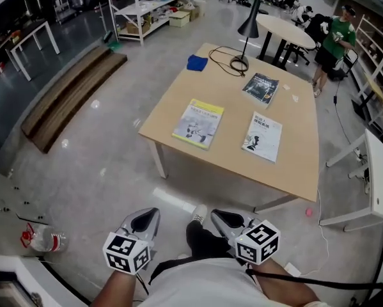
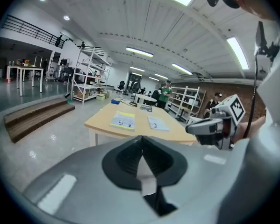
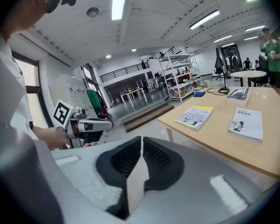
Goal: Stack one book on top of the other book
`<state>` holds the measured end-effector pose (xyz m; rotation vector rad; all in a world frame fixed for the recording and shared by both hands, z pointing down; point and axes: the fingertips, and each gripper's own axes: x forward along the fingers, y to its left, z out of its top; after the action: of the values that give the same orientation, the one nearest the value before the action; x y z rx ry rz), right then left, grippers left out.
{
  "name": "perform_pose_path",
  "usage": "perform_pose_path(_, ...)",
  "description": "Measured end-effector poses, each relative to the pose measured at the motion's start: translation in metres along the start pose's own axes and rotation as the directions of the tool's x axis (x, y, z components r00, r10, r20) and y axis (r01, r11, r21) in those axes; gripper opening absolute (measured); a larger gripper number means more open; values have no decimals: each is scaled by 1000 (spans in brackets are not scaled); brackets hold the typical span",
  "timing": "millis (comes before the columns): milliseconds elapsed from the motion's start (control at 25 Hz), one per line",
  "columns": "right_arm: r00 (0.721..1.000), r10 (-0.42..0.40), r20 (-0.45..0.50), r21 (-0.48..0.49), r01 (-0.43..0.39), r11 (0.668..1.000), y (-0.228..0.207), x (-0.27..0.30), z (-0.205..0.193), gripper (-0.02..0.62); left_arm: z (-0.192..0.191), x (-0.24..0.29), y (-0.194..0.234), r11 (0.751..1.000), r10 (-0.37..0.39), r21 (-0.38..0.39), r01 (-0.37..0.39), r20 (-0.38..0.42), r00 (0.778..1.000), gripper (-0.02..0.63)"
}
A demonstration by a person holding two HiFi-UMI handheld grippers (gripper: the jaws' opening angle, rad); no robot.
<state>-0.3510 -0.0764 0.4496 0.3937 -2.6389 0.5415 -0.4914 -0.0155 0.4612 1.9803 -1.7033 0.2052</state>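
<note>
Yellow-topped book [image 1: 198, 123] and white book [image 1: 262, 137] are lying apart on the far table [image 1: 230, 147]; left gripper [image 1: 151, 215] and right gripper [image 1: 219, 217] are hovering near, both closed, gripping nothing.

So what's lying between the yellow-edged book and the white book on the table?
Nothing: in the head view the stretch of table between the yellow-edged book and the white book is bare wood. The dark book sits farther back.

The head view looked down from far off; both gripper views faced the same worktop [image 1: 233, 107], low.
</note>
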Motion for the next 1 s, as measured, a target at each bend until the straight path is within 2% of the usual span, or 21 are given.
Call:
perform_pose_path(240, 999, -17, -36, 59, 19, 998, -69, 67, 14, 15, 36, 48, 33, 999, 25, 45, -25, -16, 1000, 6)
perform_pose_path(400, 999, -28, -17, 102, 30, 994, -116, 105, 42, 15, 59, 89, 52, 996, 30, 87, -25, -56, 998, 6)
perform_pose_path(600, 998, -55, 18, 128, 53, 990, -170, 131, 71, 15, 94, 159, 76, 991, -15, 132, 26, -87, 996, 6)
perform_pose_path(760, 995, -101, 20, 153, 97, 983, -197, 141, 76, 15, 107, 194, 89, 987, -42, 147, 59, -116, 992, 6)
perform_pose_path(920, 994, -108, -4, 195, 107, 975, -201, 151, 72, 15, 114, 224, 105, 981, -75, 167, 103, -164, 984, 6)
perform_pose_path(1000, 990, -138, -18, 212, 139, 967, -203, 157, 67, 15, 113, 236, 113, 974, -99, 183, 136, -196, 976, 6)
